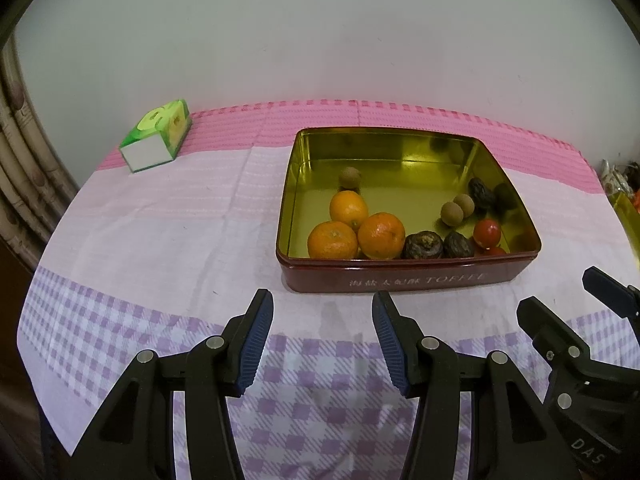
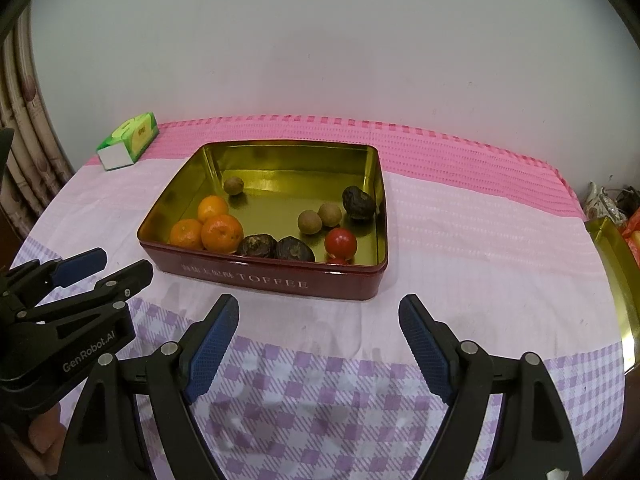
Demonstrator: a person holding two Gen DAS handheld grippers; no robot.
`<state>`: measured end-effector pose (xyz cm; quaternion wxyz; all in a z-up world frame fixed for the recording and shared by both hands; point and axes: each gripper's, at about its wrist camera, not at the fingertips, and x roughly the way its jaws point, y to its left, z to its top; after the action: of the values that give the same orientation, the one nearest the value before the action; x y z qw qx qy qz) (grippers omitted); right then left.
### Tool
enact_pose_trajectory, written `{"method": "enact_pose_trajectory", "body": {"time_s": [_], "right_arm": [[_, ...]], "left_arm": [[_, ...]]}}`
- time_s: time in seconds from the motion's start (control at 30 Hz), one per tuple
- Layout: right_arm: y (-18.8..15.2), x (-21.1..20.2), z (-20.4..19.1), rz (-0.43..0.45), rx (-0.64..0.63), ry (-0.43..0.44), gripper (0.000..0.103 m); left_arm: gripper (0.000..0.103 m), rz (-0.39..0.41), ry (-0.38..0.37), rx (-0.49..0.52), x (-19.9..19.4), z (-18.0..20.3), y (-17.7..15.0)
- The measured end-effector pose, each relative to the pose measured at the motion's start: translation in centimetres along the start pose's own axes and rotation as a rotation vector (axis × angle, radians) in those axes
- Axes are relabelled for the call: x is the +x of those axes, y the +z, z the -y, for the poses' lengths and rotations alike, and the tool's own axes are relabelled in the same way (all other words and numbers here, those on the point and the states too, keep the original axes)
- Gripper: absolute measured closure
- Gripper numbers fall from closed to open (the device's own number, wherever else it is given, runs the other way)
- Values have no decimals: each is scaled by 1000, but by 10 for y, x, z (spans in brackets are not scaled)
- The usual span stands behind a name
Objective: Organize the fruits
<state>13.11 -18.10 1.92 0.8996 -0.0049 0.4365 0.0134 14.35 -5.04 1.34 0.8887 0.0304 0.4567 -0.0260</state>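
A dark red toffee tin (image 1: 408, 278) (image 2: 280, 280) with a gold inside stands on the cloth and holds the fruit. Three oranges (image 1: 380, 236) (image 2: 221, 233) lie at its front left. Dark wrinkled fruits (image 1: 423, 246) (image 2: 256, 246), small brown round fruits (image 1: 452, 213) (image 2: 310, 222) and red tomatoes (image 1: 487, 233) (image 2: 340, 242) lie to the right. My left gripper (image 1: 322, 312) (image 2: 104, 266) is open and empty in front of the tin. My right gripper (image 2: 318, 316) (image 1: 560, 292) is open and empty beside it.
A green tissue box (image 1: 158, 136) (image 2: 128, 140) lies at the far left of the table. A gold tin lid (image 2: 618, 280) (image 1: 628, 212) lies at the right table edge, with bags behind it. A curtain hangs at the left. The wall is right behind the table.
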Motion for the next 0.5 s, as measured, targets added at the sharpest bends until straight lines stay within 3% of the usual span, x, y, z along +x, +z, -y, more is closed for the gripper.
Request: {"method": "enact_pose_trajectory", "body": {"time_s": [0.5], "right_arm": [[-3, 2, 0, -9, 2, 3, 23]], "left_arm": [[50, -7, 2, 4, 1, 1, -2]]}}
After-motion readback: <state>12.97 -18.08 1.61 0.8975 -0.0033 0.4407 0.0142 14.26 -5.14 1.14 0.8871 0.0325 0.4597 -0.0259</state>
